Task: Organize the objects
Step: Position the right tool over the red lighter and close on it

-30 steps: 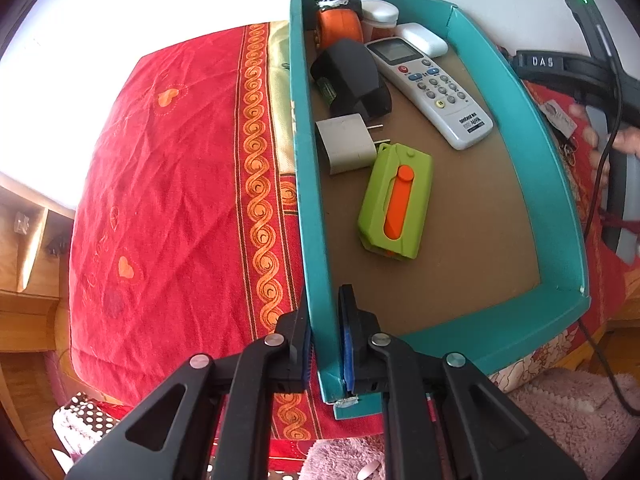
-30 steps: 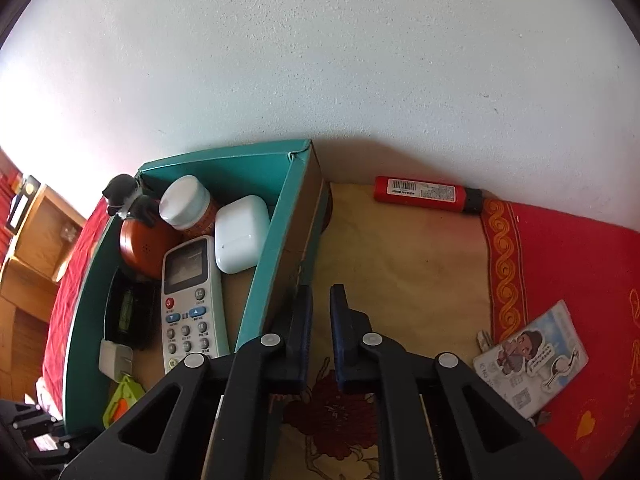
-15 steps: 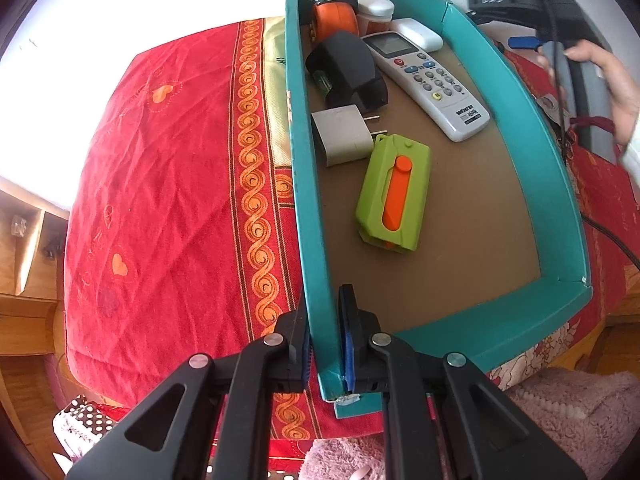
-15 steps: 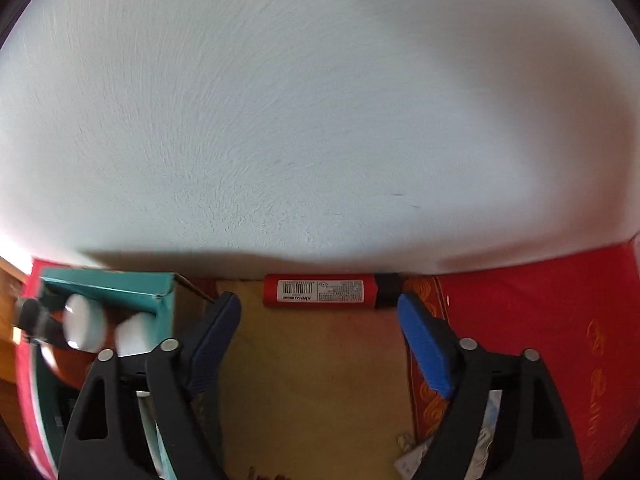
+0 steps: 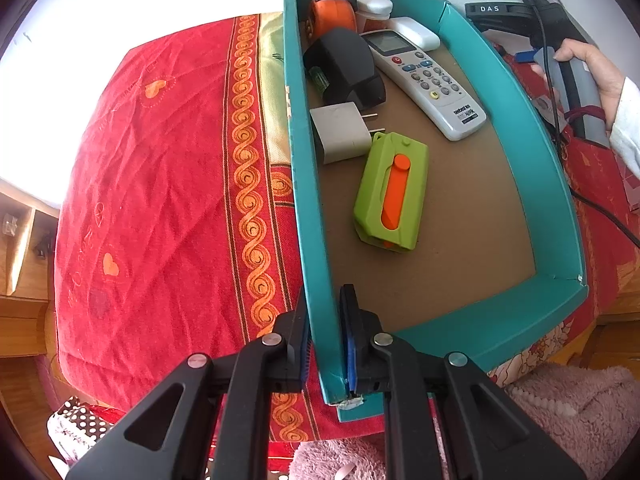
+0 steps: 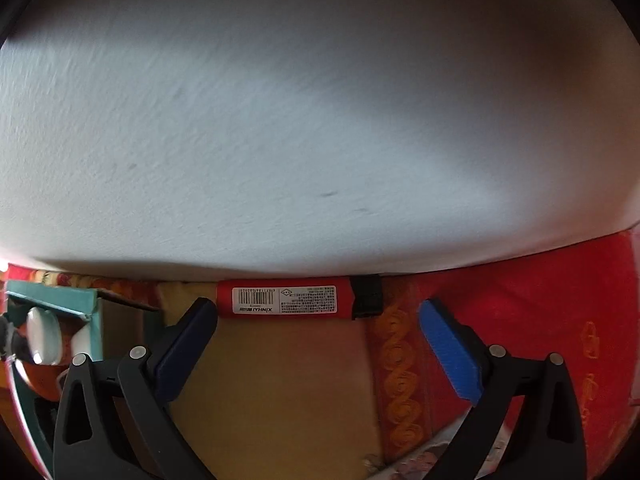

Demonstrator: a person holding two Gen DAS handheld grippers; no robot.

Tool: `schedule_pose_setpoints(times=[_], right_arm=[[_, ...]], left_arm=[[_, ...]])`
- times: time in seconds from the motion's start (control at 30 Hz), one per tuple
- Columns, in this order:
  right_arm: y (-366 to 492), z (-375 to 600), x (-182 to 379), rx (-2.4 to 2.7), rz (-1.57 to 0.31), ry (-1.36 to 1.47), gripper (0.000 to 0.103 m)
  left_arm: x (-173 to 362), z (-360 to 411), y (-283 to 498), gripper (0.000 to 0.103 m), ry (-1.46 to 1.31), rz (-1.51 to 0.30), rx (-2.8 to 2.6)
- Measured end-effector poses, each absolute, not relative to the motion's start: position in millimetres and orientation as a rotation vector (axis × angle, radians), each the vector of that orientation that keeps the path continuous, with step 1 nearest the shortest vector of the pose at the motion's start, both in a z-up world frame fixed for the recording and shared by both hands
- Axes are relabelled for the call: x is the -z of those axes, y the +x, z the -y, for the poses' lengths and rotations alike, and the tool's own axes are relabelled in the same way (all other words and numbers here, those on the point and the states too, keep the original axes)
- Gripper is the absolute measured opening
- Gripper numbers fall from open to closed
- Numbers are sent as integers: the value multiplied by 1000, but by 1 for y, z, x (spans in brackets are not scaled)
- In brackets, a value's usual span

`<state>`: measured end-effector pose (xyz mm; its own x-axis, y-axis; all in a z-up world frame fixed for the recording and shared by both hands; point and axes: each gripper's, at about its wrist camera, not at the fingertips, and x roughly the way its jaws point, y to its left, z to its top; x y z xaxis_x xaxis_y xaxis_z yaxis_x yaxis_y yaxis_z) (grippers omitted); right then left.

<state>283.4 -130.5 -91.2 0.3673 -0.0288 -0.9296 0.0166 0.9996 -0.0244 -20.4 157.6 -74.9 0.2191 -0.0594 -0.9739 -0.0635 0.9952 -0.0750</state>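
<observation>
Left gripper (image 5: 324, 336) fingers clamp one teal box (image 5: 516, 320) wall (seven items inside); right gripper (image 6: 316, 344) fingers opening, empty.

Right wrist view: teal box (image 6: 52, 294) cut off at the left edge, contents mostly hidden behind its wall, only a white cap (image 6: 42, 340) shows. Wall (image 6: 280, 120) motion-blurred. Small print on the red tube (image 6: 286, 299) unreadable. Left wrist view: the person's hand (image 5: 592, 72) is cut by the right edge; jar (image 5: 374, 10) half hidden behind the penguin toy (image 5: 330, 0).

teal box (image 5: 556, 200), red swirl-bordered cloth (image 5: 160, 184)
</observation>
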Motion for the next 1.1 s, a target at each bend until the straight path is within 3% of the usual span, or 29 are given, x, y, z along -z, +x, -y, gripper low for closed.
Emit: schedule_pose_setpoints(times=[0.27,0.53,0.73,0.83,0.9,1.1], right_arm=[[268,154,101,24,-1189,5,88],[262,147,99,4,-1148,-5,89],[274,129,111,17,-1129,1,97],[275,127,112,26,-1114,1,94],[272,125,110,23,-1104,5,85],[260,131,111,16,-1103,6,85]], left_arm=[[78,-156,-18,12,-107,-1359,-8],[83,-156,-17,12,-110,-1365,-9],[84,-156,-17,12,-110,-1365,-9],[84,-156,-17,12,-111,-1365,-10],[84,-156,-17,12,-110,-1364,-9],[84,-157,-18,12,-111,-1363,-9]])
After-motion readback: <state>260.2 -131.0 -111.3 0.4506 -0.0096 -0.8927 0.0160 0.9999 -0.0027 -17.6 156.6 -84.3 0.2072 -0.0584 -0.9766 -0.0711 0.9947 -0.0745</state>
